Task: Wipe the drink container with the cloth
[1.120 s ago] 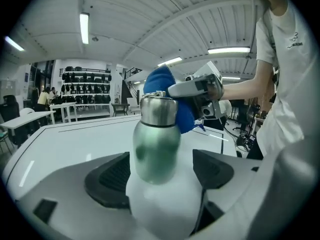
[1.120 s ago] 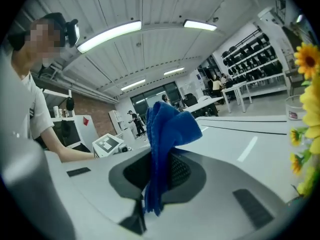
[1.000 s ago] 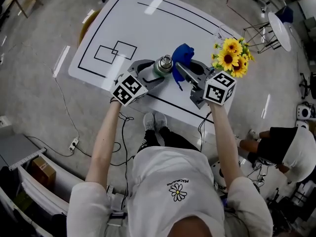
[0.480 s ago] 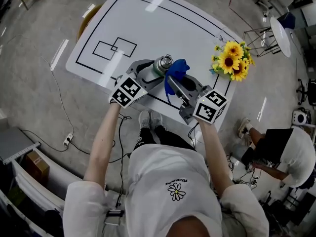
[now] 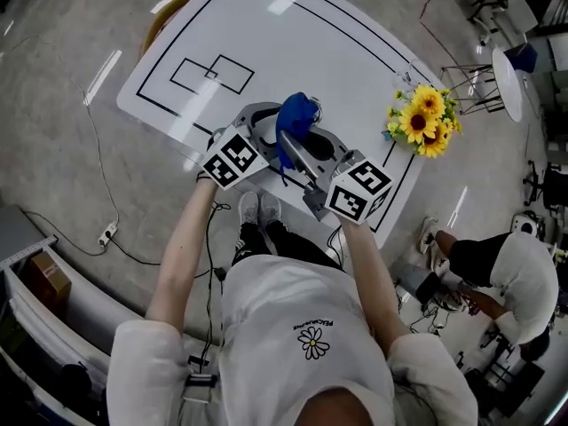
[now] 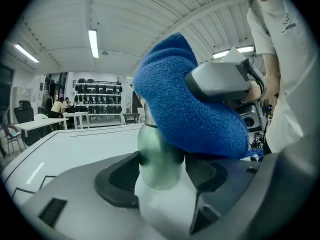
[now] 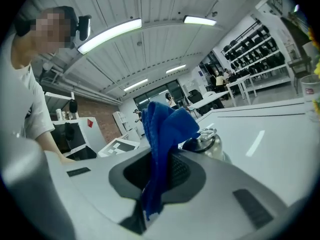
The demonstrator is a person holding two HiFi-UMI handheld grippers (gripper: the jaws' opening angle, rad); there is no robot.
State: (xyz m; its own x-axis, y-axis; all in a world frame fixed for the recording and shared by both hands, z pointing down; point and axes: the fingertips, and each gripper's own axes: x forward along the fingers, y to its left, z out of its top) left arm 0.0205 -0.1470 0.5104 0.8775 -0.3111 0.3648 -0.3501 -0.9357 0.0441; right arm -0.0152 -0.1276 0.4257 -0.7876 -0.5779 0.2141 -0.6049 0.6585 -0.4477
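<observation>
1. Two hand-held grippers meet near the front edge of the white table [image 5: 293, 34]. In the head view the left gripper [image 6: 161, 173] reaches in from 7 o'clock and the right gripper [image 7: 161, 170] from 5 o'clock.
2. Clamped between the left gripper's jaws is the drink container [image 6: 159, 154], a green metal bottle with a paler lower body. The dark pads press on it from 9 and 3 o'clock.
3. Pinched between the right gripper's jaws is the blue cloth [image 7: 162, 149]. A tail hangs toward 6 o'clock and the bunched part rises toward 12 o'clock.
4. Seen from the left gripper view, the cloth covers the top of the drink container from 12 to 3 o'clock. One right jaw tip is sunk into it at 2 o'clock. The cloth appears to rest on the bottle's shoulder, though the contact line is blurred.
5. Seen from the right gripper view, the bottle's cap with its ring handle [image 7: 210, 133] shows just beside the cloth at 3 o'clock.
6. From the head view the cloth hides the bottle entirely. Whether the bottle's base touches the table cannot be told.
7. Yellow sunflowers [image 5: 424, 121] stand at 3 o'clock from the cloth, well apart. Two overlapping outlined squares [image 5: 213, 74] lie at 10 o'clock. A person [image 5: 515, 278] crouches off the table at 4 o'clock.
</observation>
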